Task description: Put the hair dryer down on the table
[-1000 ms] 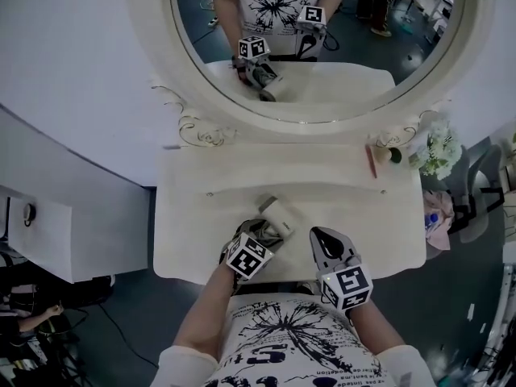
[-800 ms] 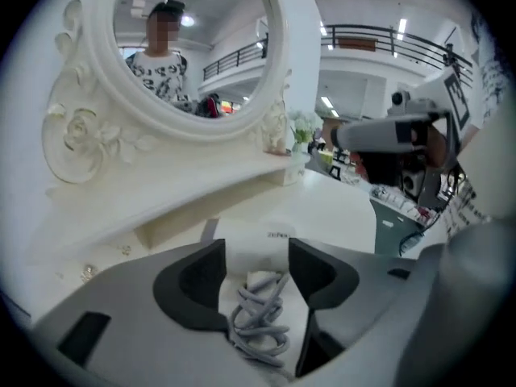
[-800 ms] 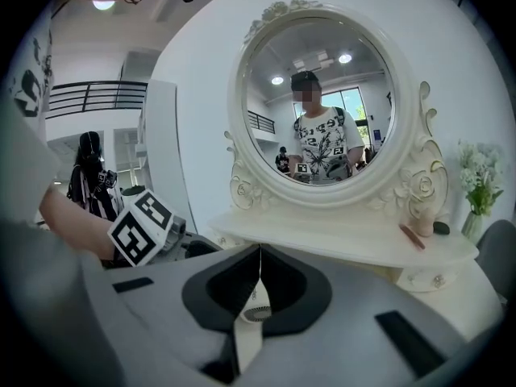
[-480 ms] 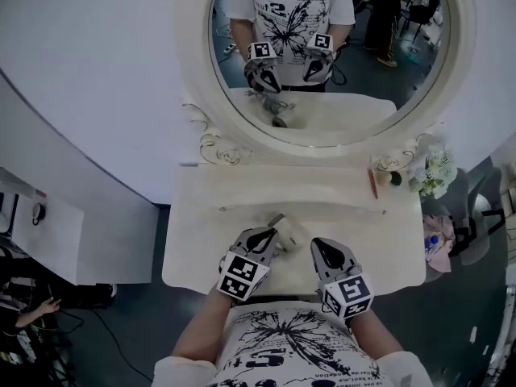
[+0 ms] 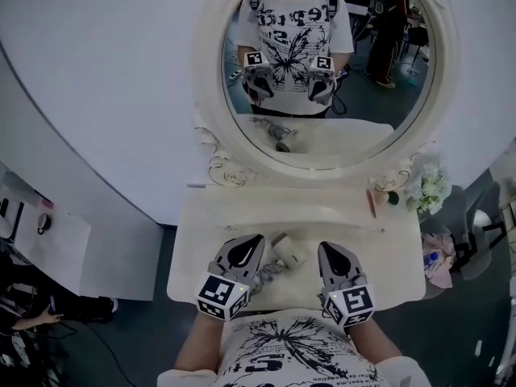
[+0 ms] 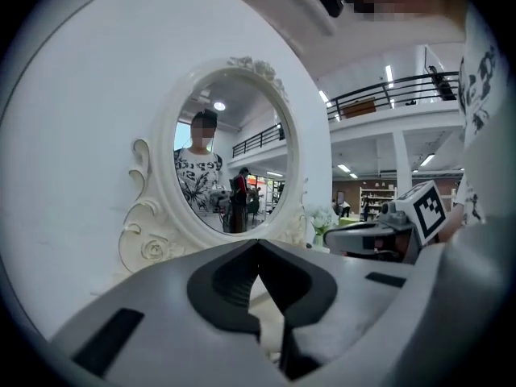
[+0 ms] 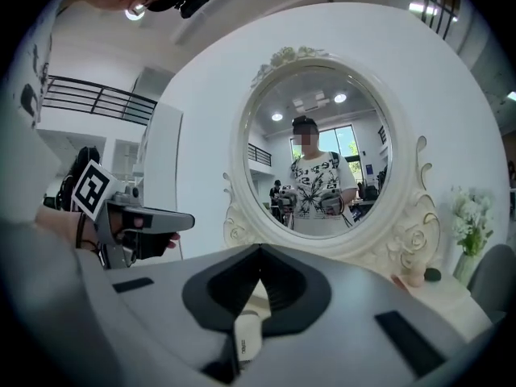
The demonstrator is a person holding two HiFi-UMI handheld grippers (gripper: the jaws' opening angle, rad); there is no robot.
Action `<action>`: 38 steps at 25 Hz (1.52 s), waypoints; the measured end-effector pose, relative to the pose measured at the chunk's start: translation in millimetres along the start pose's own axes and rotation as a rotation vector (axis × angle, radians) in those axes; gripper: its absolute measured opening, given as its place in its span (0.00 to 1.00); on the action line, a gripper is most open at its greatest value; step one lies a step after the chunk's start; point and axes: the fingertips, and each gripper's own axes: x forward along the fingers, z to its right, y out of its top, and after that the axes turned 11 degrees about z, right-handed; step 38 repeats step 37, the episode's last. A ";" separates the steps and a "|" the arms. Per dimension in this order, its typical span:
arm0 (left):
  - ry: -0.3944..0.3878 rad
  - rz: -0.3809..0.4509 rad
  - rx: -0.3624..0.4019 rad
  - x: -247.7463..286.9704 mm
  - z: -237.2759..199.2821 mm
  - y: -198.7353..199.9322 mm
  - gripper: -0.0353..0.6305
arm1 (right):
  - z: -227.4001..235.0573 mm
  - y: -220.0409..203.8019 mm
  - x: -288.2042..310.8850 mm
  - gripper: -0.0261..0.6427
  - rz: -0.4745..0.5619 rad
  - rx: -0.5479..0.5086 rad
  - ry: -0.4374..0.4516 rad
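Observation:
The cream hair dryer (image 5: 289, 251) lies on the cream dressing table (image 5: 234, 216), near its front edge, between my two grippers. My left gripper (image 5: 256, 242) hovers just left of it, jaws shut and tips together (image 6: 258, 244), nothing between them. My right gripper (image 5: 326, 248) hovers just right of the dryer, also shut with its tips touching (image 7: 260, 250). Through the gap under those tips, part of the dryer (image 7: 246, 339) shows on the table below, not gripped. Each gripper appears in the other's view: the left gripper (image 7: 137, 224) and the right gripper (image 6: 379, 232).
A large oval mirror in an ornate white frame (image 5: 211, 87) stands at the table's back and reflects the person and both grippers. At the back right are white flowers (image 5: 426, 188), a pink stick (image 5: 372, 203) and a small dark object (image 5: 393, 198). A white cabinet (image 5: 48, 248) stands to the left.
The left gripper has drawn back from the hair dryer toward the person and now hovers beside it. The dryer stays on the table. The head view has tilted up toward the mirror.

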 end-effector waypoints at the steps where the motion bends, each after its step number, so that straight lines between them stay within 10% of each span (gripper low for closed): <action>1: 0.016 0.017 0.000 -3.1 -3.7 4.8 0.09 | -2.0 2.0 1.0 0.06 0.004 -0.001 0.012; 38: 0.068 0.032 0.012 -0.1 7.8 13.8 0.09 | -3.3 14.2 -6.7 0.06 -0.002 -0.019 0.100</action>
